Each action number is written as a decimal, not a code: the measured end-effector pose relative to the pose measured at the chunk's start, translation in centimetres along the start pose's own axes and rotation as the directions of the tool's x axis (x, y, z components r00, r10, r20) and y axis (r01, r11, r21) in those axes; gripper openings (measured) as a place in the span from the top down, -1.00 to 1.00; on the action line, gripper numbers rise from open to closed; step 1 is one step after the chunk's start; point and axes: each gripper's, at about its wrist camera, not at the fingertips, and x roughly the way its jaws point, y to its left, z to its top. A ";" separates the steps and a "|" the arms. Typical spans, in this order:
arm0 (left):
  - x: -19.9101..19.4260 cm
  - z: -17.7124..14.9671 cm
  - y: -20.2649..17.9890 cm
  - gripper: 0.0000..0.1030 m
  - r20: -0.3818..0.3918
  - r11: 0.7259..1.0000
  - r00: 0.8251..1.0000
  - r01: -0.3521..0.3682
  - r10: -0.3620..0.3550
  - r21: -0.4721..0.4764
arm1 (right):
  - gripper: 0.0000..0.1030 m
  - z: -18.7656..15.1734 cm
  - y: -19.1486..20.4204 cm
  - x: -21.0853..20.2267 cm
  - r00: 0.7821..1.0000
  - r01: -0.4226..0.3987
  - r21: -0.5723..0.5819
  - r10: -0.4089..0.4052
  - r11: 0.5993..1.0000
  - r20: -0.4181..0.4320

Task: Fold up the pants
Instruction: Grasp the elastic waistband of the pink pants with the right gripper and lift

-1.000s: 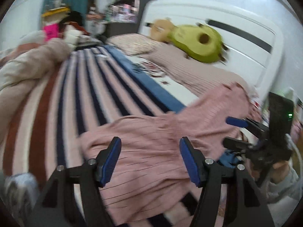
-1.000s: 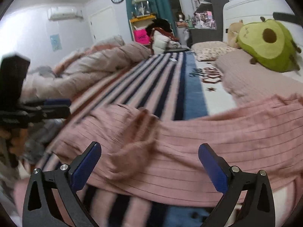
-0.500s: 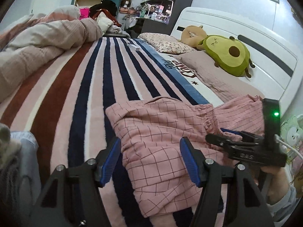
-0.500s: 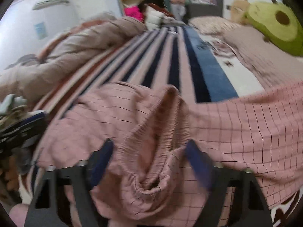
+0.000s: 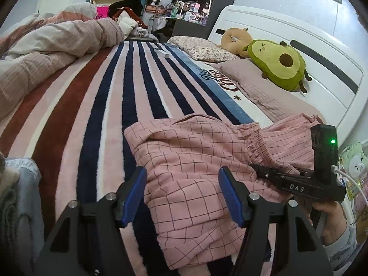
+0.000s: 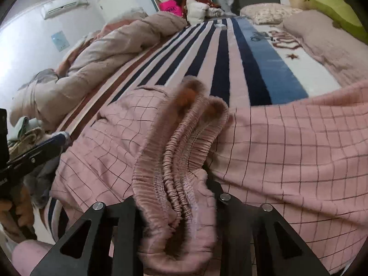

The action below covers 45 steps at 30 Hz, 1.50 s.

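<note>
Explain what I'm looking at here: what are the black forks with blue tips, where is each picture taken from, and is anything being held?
No robot: a person carries a two-finger tool in each hand, each with a camera looking along its fingers. In the left view, the left gripper is open over the pink checked pants, which lie on a striped blanket on a bed; the right gripper reaches in from the side. In the right view, the right gripper is shut on the pants' gathered waistband. An avocado plush sits by the headboard, and a bunched duvet lies along the far side.

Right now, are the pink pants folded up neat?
No. The pants lie crumpled on the blanket, waistband bunched inside the right gripper.
</note>
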 end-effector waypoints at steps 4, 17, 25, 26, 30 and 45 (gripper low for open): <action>-0.3 0.1 -0.6 -0.17 0.000 1.000 1.000 -0.014 0.014 0.021 | 0.89 0.1 -0.8 -2.0 0.997 -0.025 0.042 0.022 0.999 0.075; 0.4 0.7 -1.9 -0.17 -0.035 0.997 0.999 -0.038 0.041 0.070 | 0.88 0.2 -6.6 -7.1 0.984 0.114 0.137 -0.131 0.984 0.123; 0.2 3.3 -3.9 -0.35 0.010 0.996 0.999 -0.039 0.039 0.076 | 0.13 -0.4 -6.7 -6.3 0.987 0.130 0.082 -0.137 0.988 0.085; 0.1 3.8 -4.5 -0.38 0.023 0.996 0.999 -0.042 0.040 0.078 | -0.01 -0.7 -6.9 -7.0 0.984 0.132 0.084 -0.141 0.988 0.111; -0.4 5.5 -7.0 -0.40 0.064 0.996 0.998 -0.022 0.017 0.081 | -0.23 -1.3 -8.3 -10.0 0.970 0.157 0.081 -0.169 0.984 0.174; 2.4 7.0 -14.9 -0.49 0.049 0.991 0.997 -0.064 0.058 0.116 | -0.55 -6.1 -17.6 -19.0 0.896 0.243 0.274 -0.324 0.931 0.304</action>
